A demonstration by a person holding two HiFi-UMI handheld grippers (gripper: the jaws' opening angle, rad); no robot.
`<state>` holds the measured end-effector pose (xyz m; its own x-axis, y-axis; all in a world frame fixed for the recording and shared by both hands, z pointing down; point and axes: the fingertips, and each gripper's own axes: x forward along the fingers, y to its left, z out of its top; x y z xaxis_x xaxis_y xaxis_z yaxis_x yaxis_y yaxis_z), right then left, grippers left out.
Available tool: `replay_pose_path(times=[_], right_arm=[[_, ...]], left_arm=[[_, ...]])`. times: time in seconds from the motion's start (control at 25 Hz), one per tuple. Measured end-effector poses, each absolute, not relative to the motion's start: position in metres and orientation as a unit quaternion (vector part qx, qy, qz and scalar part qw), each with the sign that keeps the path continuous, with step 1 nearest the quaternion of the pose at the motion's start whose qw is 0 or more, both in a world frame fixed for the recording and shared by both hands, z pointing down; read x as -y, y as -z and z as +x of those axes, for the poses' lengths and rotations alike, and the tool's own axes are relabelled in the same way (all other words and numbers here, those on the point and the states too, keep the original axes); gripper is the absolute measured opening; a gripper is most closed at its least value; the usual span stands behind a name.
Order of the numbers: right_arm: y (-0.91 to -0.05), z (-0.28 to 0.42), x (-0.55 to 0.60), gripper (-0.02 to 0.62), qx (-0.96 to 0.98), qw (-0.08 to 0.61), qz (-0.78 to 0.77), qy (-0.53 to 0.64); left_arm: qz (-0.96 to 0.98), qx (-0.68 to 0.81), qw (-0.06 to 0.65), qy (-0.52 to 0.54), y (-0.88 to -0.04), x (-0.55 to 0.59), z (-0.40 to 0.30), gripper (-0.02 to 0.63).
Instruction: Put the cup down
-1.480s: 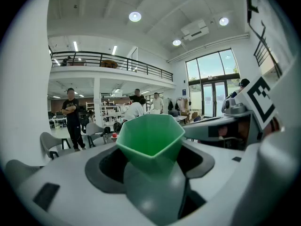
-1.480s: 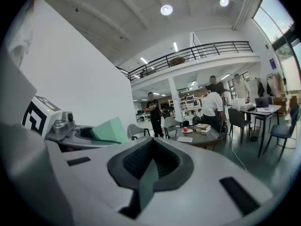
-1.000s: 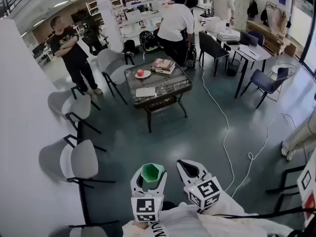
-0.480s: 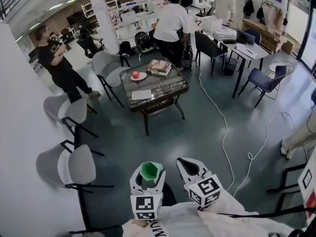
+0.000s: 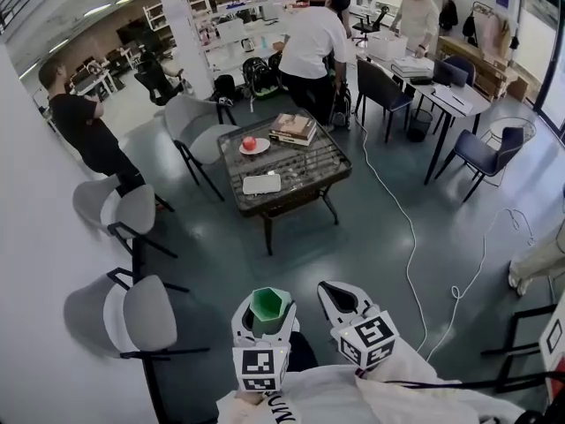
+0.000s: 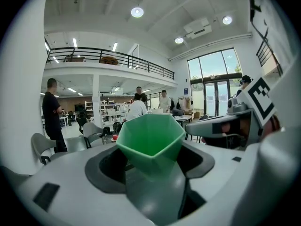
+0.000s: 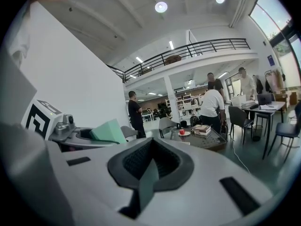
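A green faceted cup (image 5: 270,304) sits upright between the jaws of my left gripper (image 5: 264,303), which is shut on it and held close to my body. In the left gripper view the cup (image 6: 151,139) fills the middle, and my left gripper (image 6: 153,171) clamps its lower part. My right gripper (image 5: 341,300) hangs beside it on the right, its jaws together with nothing between them. In the right gripper view my right gripper (image 7: 149,166) is shut, and the cup (image 7: 108,131) shows at the left.
A low glass coffee table (image 5: 305,173) stands ahead, bearing books (image 5: 293,128), a red apple on a plate (image 5: 252,144) and a white tablet (image 5: 261,184). Grey chairs (image 5: 139,310) line the left wall. A white cable (image 5: 408,253) trails over the floor. Several people stand beyond.
Both grippers keep their pose, the cup still held. The person in black at the left has walked further left. The table sits slightly nearer in view.
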<state>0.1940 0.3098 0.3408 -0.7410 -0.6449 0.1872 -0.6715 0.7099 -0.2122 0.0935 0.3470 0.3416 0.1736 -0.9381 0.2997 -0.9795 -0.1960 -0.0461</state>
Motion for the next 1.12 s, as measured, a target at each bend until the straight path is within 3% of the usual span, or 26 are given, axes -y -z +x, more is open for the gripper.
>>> replay_pose_path(times=[0.4,1.12], right_arm=[[-0.34,0.114,-0.203,0.005,0.92,0.06,0.363,-0.134],[-0.349,0.033,-0.116,0.005,0.909,0.091,0.381,-0.142]], left_arm=[[0.765,0.622,0.079,-0.145,-0.336,-0.24,0.015,0.33],[0.775,0.608,0.098,-0.143,-0.346,-0.147,-0.073,0.33]])
